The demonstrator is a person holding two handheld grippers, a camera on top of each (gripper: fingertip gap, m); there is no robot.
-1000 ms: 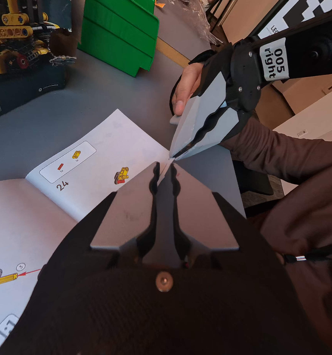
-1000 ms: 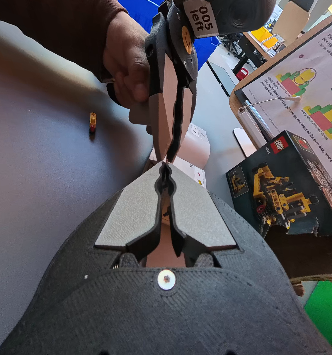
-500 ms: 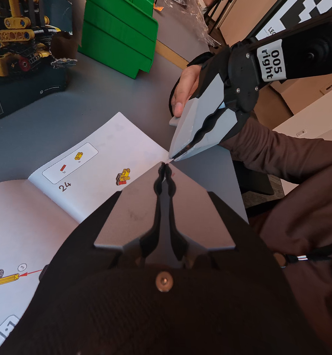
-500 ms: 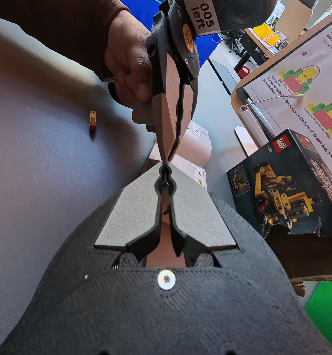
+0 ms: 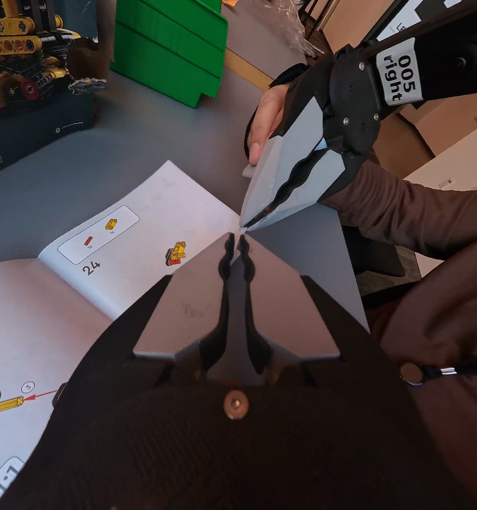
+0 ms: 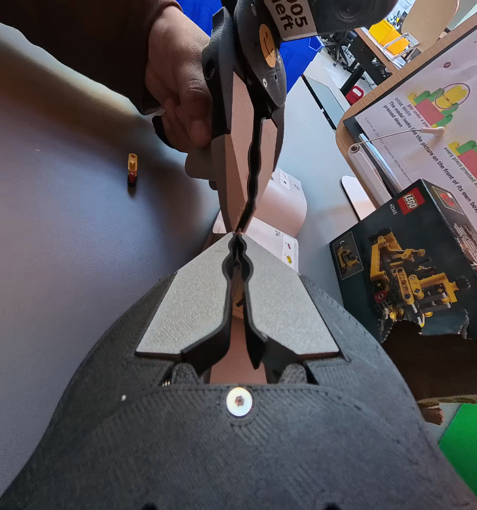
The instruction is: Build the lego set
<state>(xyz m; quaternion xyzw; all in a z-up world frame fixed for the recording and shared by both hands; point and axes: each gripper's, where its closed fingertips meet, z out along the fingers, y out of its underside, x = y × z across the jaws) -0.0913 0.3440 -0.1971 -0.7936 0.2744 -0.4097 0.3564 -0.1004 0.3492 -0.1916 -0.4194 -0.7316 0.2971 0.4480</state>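
The open instruction booklet (image 5: 138,220) lies on the grey table (image 5: 121,143). Its right page's far corner (image 5: 238,229) sits where both grippers meet. My left gripper (image 5: 236,236) is closed at its tips with the page edge between them. My right gripper (image 5: 243,228) comes in from the right, shut on the same corner. In the right wrist view both tips touch, right gripper (image 6: 236,235) below and left gripper (image 6: 237,230) above, over the booklet (image 6: 284,245). A small yellow and red lego piece (image 6: 132,168) stands alone on the table, to the left.
The dark lego box (image 6: 413,262) with the yellow digger picture stands to the right; it also shows in the left wrist view (image 5: 25,69). A green bin (image 5: 168,47) is behind the booklet. A board with a printed sheet (image 6: 438,124) leans at the far right. Only a small space, under 4 cm, lies between the two pairs of fingers.
My left gripper's fingers have closed from a small gap onto the page corner. My right gripper stays shut on that corner. Both have shifted only slightly.
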